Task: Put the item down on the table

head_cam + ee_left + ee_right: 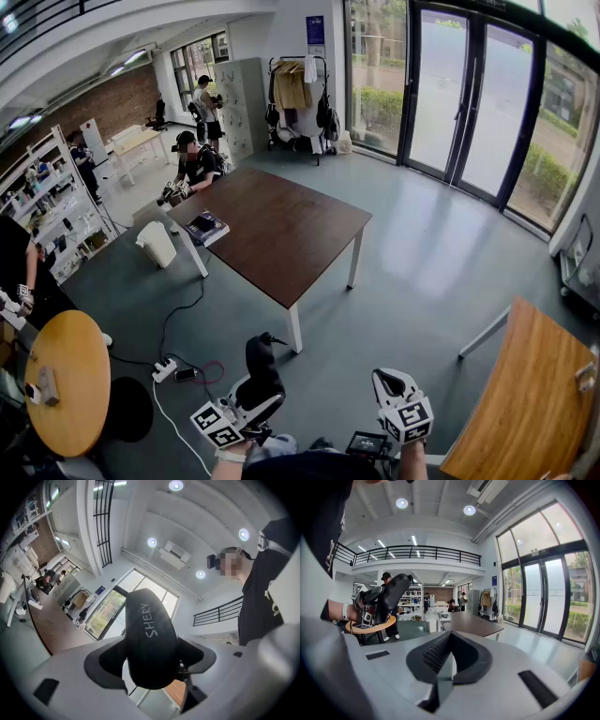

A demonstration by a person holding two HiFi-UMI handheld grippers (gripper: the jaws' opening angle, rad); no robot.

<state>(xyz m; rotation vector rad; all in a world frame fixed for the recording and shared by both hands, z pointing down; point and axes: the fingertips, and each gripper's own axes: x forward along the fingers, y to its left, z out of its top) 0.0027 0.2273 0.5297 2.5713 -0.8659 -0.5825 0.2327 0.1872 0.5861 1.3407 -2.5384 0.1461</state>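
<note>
In the head view my left gripper (260,392) is low at the bottom centre, shut on a black oblong item (262,366) that stands up out of its jaws. Seen from the left gripper view, the item (150,634) bears white lettering and fills the gap between the jaws of that gripper (151,670), which tilts upward toward the ceiling. My right gripper (394,386) hangs beside it to the right, jaws together, nothing between them (446,660). The dark brown table (281,234) stands some way ahead across the grey floor; the right gripper view also shows it (471,624).
A round wooden table (66,380) is close on my left and a wooden tabletop (525,403) close on my right. A power strip (164,368) with cables lies on the floor ahead. A person (197,164) sits at the brown table's far end, near a book (207,228).
</note>
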